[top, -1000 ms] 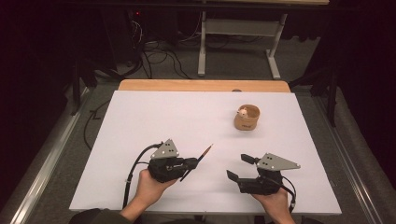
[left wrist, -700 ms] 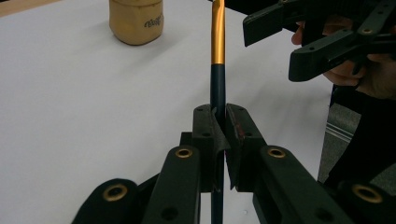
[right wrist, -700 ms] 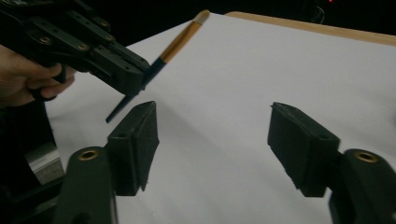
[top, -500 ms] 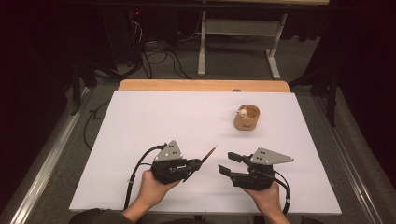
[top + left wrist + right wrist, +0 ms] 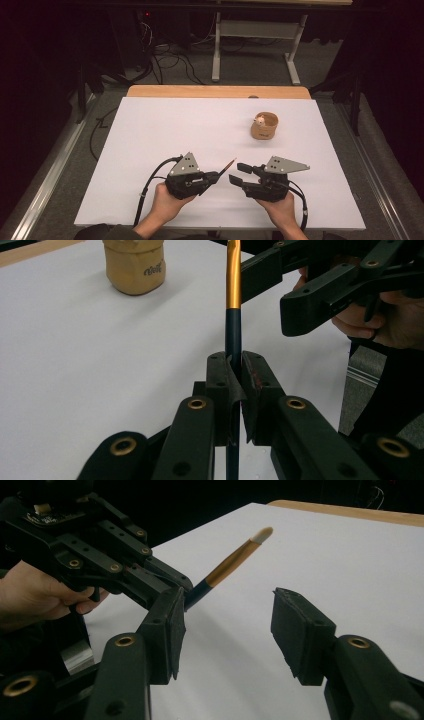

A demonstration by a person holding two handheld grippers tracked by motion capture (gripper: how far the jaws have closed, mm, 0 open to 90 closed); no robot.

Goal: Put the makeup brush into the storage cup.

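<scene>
1. Left gripper [image 5: 212, 177] low over the near part of the white table [image 5: 165, 130], jaws clamped tight on a thin brush [image 5: 227, 165] — the left gripper view has the dark handle pinched squarely between the two pads [image 5: 220, 385].
2. The brush pokes out ahead of those jaws: dark handle [image 5: 233, 332], then a gold band [image 5: 233, 275]. In the right gripper view it ends in a pale tip [image 5: 262, 534] hanging in the air above the table.
3. Right gripper [image 5: 239, 175] sits just beside the brush tip, facing the left one. Its jaws have just been closing in, but they stand apart, with nothing pressed between the pads [image 5: 295, 630]; the brush lies beyond them, not in the gap.
4. Now the container: a small tan cup [image 5: 264, 126] stands upright farther back on the table, to the right, well apart from both grippers.
5. Inside the cup, something small and pale [image 5: 259, 120] peeks above the rim on its left side; what it is I cannot tell.
6. The left gripper view catches the cup's [image 5: 134, 265] lower wall, with dark lettering too blurred to read.
7. A hand [image 5: 167, 205] wraps each gripper from the near edge; the other hand [image 5: 281, 212] is on the right.
</scene>
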